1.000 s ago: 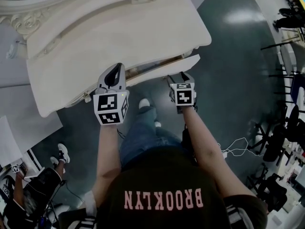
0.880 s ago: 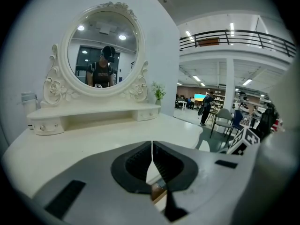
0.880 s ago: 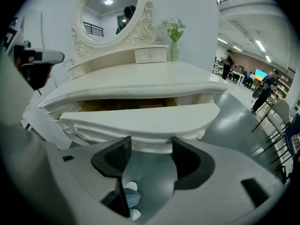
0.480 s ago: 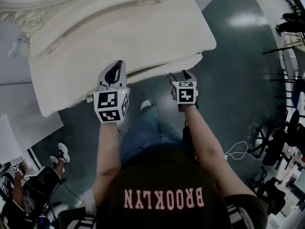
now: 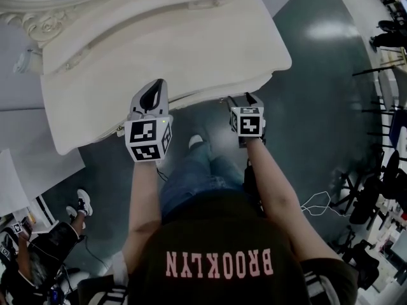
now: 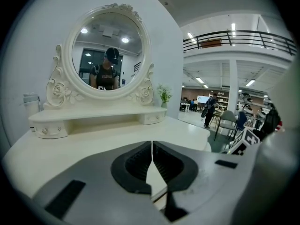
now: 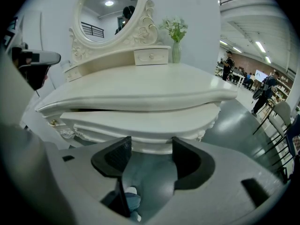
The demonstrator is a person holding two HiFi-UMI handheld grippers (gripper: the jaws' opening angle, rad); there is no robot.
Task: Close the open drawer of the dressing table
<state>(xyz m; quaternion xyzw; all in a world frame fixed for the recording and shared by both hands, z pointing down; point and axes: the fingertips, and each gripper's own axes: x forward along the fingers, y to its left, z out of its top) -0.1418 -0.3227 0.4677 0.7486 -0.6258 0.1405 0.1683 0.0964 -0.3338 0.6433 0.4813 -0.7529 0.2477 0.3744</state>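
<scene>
Change: cream curved wooden drawer (image 7: 140, 123) has slid further in, nearly flush under white dressing table (image 5: 159, 49).
Right gripper (image 7: 151, 146): jaws wide, at drawer front.
Left gripper (image 6: 151, 165): jaws together, over tabletop.
Around: oval mirror (image 6: 105, 55), flower vase (image 7: 176, 43).

A small vase of white flowers (image 7: 176, 39) stands before the plain white wall (image 7: 197, 8), and a pale capped bottle (image 6: 29, 104) sits far off to its left. The glossy grey-green floor (image 5: 318, 107) catches the ceiling lights. A white cable (image 5: 316, 199) loops across it, near a cluster of black chairs (image 5: 381, 176) along the right edge. Someone in dark clothes (image 5: 38, 259) is at lower left, wearing black-and-white sneakers (image 5: 81, 202). Beyond, a railed mezzanine (image 6: 239, 36) overlooks an open hall where a dark-clad person (image 6: 209, 109) stands beside a grey chair (image 6: 228, 121).
</scene>
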